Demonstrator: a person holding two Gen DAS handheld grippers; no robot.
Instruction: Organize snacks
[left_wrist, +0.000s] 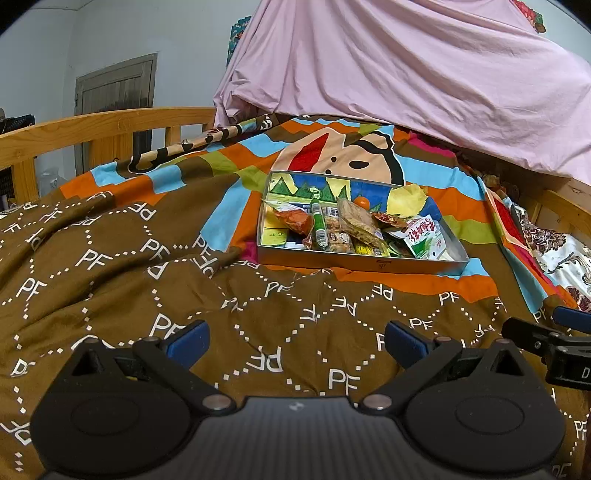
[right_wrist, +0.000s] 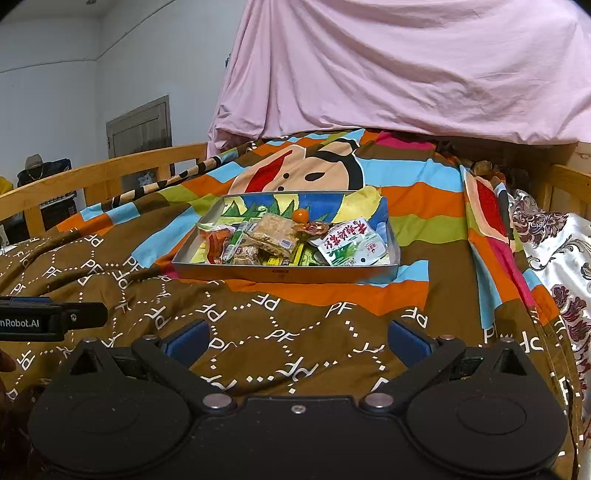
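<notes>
A shallow silver tray (left_wrist: 362, 263) (right_wrist: 284, 274) sits on the bed, filled with several snack packets. Among them are a white and green packet (left_wrist: 424, 236) (right_wrist: 351, 243), a clear bag of brown crackers (left_wrist: 360, 223) (right_wrist: 275, 234), a green tube (left_wrist: 318, 225) and a small orange fruit (left_wrist: 362, 202) (right_wrist: 301, 215). My left gripper (left_wrist: 297, 341) is open and empty, well short of the tray. My right gripper (right_wrist: 297, 341) is open and empty, also short of the tray. Each gripper shows at the edge of the other's view.
The tray rests on a brown and striped quilt (left_wrist: 147, 277) (right_wrist: 295, 332). A wooden bed rail (left_wrist: 92, 129) (right_wrist: 92, 177) runs along the left. A pink sheet (left_wrist: 424, 74) (right_wrist: 406, 66) hangs behind. A floral cloth (right_wrist: 554, 251) lies at the right.
</notes>
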